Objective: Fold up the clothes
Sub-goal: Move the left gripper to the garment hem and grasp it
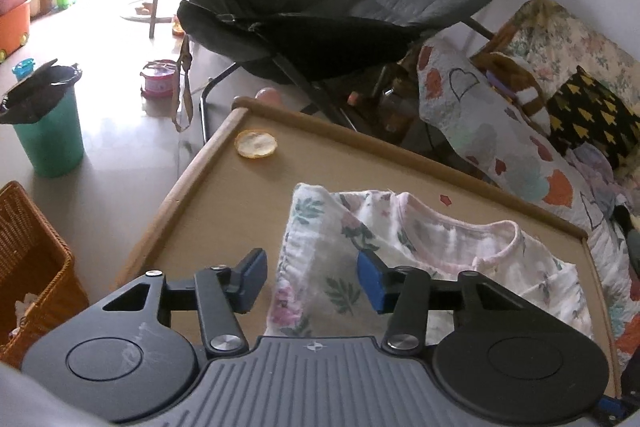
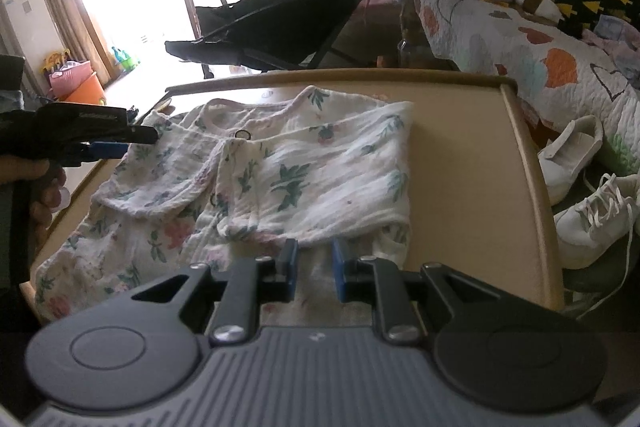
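Right wrist view is showing the tan bench [image 2: 472, 163] with its raised wooden rim, standing beside a bed [image 2: 532, 47] that is wearing a heart-patterned quilt. A white floral garment [image 2: 280, 167] is lying spread across the bench, its sleeves folded in over the front and its neckline facing the far rim. The right gripper [image 2: 314, 269] is sitting at the garment's near hem with its jaws narrow; whether the blue pads are pinching the fabric I cannot tell. The left gripper [image 1: 312, 281] is hovering over the garment's left side, jaws standing about half open with cloth lying under the gap and nothing being pinched. Two white sneakers [image 2: 588, 195] are resting on the floor between bench and bed.
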